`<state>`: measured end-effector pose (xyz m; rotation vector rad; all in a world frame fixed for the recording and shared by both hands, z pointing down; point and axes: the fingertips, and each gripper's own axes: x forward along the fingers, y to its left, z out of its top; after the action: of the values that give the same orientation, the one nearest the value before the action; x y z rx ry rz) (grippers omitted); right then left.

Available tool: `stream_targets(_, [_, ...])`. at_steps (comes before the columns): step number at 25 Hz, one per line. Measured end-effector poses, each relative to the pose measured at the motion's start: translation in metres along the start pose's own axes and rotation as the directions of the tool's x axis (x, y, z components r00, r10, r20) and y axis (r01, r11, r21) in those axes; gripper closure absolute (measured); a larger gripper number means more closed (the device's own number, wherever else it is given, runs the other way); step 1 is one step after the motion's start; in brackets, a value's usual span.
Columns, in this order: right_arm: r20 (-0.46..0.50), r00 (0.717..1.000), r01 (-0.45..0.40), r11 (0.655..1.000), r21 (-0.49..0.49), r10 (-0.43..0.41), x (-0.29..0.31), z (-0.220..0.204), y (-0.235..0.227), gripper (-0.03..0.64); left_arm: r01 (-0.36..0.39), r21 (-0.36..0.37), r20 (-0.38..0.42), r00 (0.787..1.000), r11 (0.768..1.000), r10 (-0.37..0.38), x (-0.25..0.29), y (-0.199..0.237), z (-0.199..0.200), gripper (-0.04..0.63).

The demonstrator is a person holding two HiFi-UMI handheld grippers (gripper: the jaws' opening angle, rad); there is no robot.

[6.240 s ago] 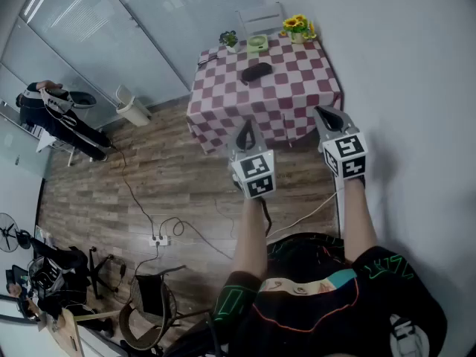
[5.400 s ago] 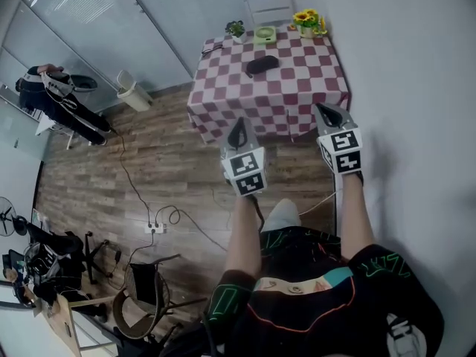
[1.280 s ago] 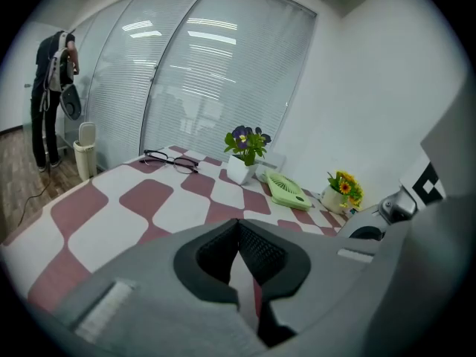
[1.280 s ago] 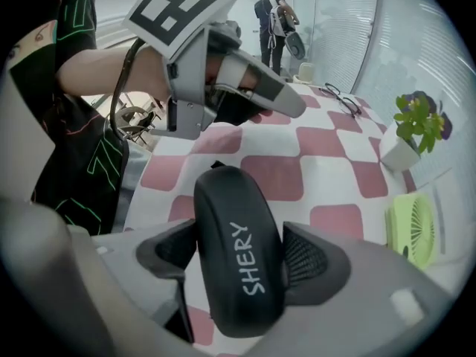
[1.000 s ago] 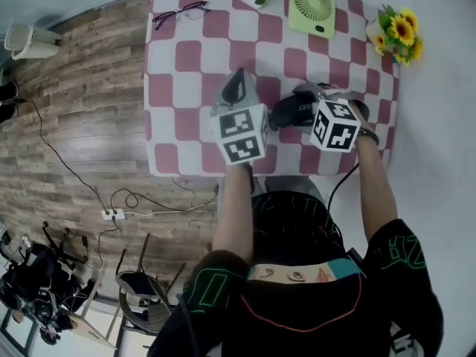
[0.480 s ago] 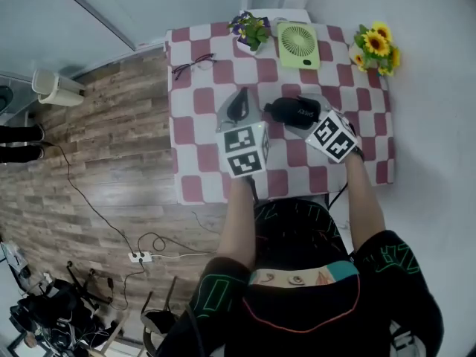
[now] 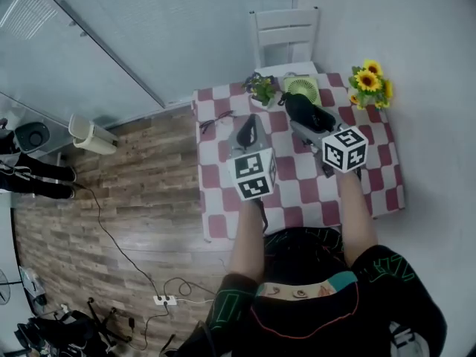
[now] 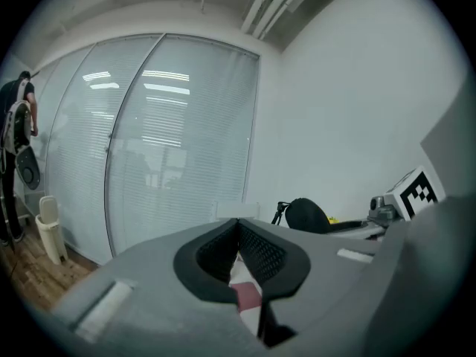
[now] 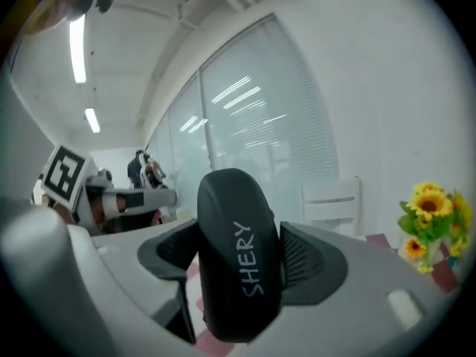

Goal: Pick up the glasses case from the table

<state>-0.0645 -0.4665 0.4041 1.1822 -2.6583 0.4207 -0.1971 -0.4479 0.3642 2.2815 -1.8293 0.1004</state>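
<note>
The black glasses case [image 7: 302, 109] marked "SHERY" is held up off the red-and-white checked table [image 7: 372, 192], with my right gripper [image 7: 306, 117] shut on it. In the right gripper view the case [image 9: 238, 266] stands on end, and the right gripper [image 9: 239, 248] squeezes it from both sides. My left gripper [image 7: 251, 129] hovers over the table's left half with its jaws shut and nothing in them. In the left gripper view the left gripper [image 8: 239, 227] has its pads touching, and the case [image 8: 306, 216] shows off to the right.
A pair of spectacles [image 7: 216, 119] lies near the table's far left corner. A small potted plant [image 7: 262, 88], a green fan [image 7: 301, 88] and sunflowers [image 7: 368, 80] line the far edge. A white chair [image 7: 286, 32] stands behind. A bin [image 7: 91, 134] is on the floor.
The right gripper, which was at the case low on the table a second ago, has lifted it upward and away. The head camera has pulled back. The left gripper stays shut.
</note>
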Motion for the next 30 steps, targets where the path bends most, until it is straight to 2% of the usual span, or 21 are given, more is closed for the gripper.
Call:
stream_targets(3, [0.126,0.991,0.027,0.994,0.107,-0.041,-0.009,0.035,-0.011,0.273,0.009,0.018,0.055,0.998,1.0,-0.01,-0.003,-0.005,0.027,0.589])
stream_targets(6, [0.198,0.975,0.081,0.99,0.118,-0.103,-0.019,0.064,-0.02,0.273,-0.001,0.041,0.107,0.994,0.999,-0.004,-0.002,-0.004,0.049,0.589])
stream_targets(11, [0.365,0.911,0.155,0.98,0.123,-0.19,-0.042,0.124,-0.023,0.273,-0.049,0.09,0.182,0.983,0.995,0.032,0.003,0.003,0.093,0.589])
stream_targets(13, [0.382,0.898,0.191,0.976,0.108,-0.218,-0.053,0.13,-0.021,0.273,-0.064,0.114,0.203,0.978,0.991,0.04,-0.005,-0.002,0.101,0.589])
stream_targets(16, [0.386,0.899,0.188,0.978,0.087,-0.207,-0.064,0.127,-0.015,0.273,-0.073,0.144,0.212,0.976,0.987,0.042,-0.015,-0.011,0.095,0.589])
stream_targets(25, [0.353,0.917,0.173,0.982,0.073,-0.187,-0.059,0.109,-0.008,0.273,-0.083,0.131,0.234,0.971,0.988,0.05,-0.025,-0.004,0.082,0.589])
stream_targets(30, [0.364,0.915,0.152,0.985,0.084,-0.172,-0.055,0.11,-0.001,0.273,-0.096,0.132,0.234,0.97,0.987,0.063,-0.034,0.006,0.079,0.589])
